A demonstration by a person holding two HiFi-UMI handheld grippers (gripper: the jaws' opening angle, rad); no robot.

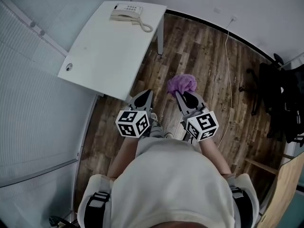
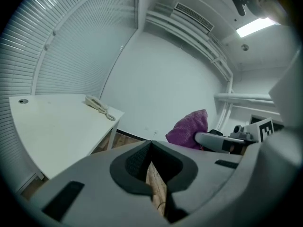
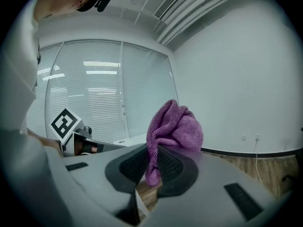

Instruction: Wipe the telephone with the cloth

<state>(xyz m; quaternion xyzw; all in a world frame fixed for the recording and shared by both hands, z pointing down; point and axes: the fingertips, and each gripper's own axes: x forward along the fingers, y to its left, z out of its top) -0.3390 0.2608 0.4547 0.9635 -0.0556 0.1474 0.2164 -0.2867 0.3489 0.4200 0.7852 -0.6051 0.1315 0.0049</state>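
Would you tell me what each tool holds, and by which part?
The right tool pinches the purple cloth by a lower fold, the bulk bunched above its jaws. The left tool is shut and empty.

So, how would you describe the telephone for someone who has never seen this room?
A white desk stands beside the blinds, upper left in the head view. The telephone sits at its far corner, cream with a keypad and a coiled cord, nothing else near it.

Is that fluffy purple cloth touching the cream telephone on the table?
Apart. The head view shows the purple cloth pinched in the right gripper above the wood floor, while the cream corded telephone sits far off on the white table.
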